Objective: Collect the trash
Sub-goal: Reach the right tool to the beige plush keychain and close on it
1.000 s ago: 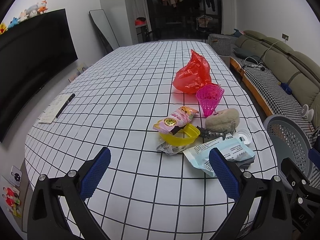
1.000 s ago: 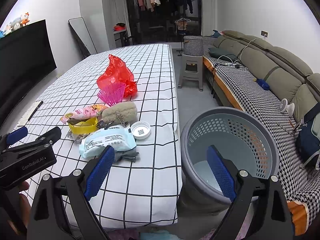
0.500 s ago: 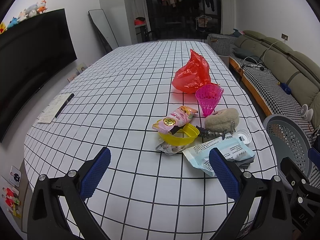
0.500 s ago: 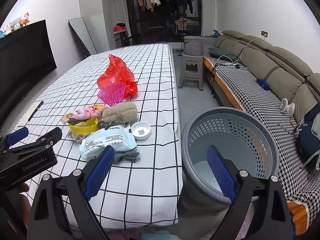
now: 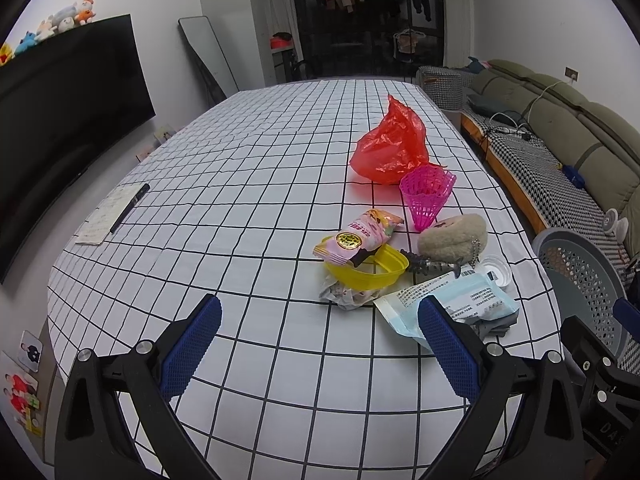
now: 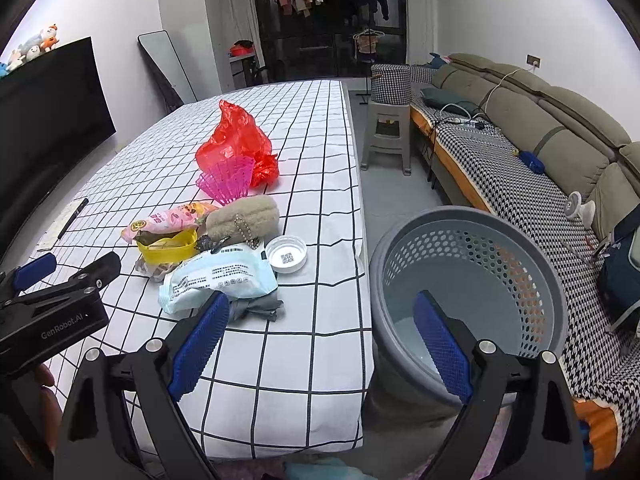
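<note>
A heap of trash lies near the table's right edge: a red plastic bag (image 5: 390, 148), a pink mesh cone (image 5: 427, 194), a pink snack packet (image 5: 358, 234), a yellow bowl (image 5: 366, 268), a beige fuzzy pouch (image 5: 454, 236), a pale blue wipes pack (image 5: 452, 300) and a white lid (image 6: 286, 254). A grey perforated bin (image 6: 472, 280) stands on the floor beside the table. My left gripper (image 5: 320, 344) hovers open above the near tablecloth, short of the heap. My right gripper (image 6: 322, 340) is open, straddling the table edge and the bin, holding nothing.
The checked tablecloth (image 5: 240, 168) covers a long table. A notepad with a pen (image 5: 108, 214) lies at its left edge. A black TV (image 5: 60, 92) is on the left wall, a sofa (image 6: 540, 132) on the right, a grey stool (image 6: 386, 136) beyond the bin.
</note>
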The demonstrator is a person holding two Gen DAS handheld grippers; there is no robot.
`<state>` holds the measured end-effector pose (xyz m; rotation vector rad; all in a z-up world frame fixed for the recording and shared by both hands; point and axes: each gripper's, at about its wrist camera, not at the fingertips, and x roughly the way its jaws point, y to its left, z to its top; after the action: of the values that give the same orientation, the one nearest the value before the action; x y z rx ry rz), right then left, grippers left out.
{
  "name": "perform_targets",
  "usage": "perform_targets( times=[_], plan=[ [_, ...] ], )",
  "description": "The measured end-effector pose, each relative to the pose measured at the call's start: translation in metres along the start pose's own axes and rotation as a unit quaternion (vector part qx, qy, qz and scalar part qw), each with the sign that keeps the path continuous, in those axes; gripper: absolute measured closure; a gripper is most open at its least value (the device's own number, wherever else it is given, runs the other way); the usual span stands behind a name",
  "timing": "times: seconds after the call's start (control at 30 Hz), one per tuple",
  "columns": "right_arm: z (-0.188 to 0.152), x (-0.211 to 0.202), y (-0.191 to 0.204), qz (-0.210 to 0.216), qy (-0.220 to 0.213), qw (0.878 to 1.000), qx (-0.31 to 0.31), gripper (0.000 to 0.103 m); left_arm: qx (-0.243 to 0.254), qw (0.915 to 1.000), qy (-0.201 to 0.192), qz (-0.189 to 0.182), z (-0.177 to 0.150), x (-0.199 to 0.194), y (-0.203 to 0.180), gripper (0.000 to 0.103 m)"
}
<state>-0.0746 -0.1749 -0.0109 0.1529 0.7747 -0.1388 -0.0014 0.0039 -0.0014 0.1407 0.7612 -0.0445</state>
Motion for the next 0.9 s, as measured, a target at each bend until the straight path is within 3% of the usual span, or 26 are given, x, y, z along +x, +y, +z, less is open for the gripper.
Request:
perform_targets(
  times=[0.6, 0.9],
  plan=[
    [0.008, 0.054, 0.032, 0.025, 0.064, 0.997, -0.021, 0.014, -0.02, 0.9993, 0.026, 0.017, -0.003, 0.037, 0.042, 0.006],
    [0.028, 0.068, 0.049, 0.031, 0.062, 0.997, -0.031, 0.014, -0.036, 0.9987, 0.031, 0.019, 0.005, 0.049, 0.059, 0.006]
  ],
)
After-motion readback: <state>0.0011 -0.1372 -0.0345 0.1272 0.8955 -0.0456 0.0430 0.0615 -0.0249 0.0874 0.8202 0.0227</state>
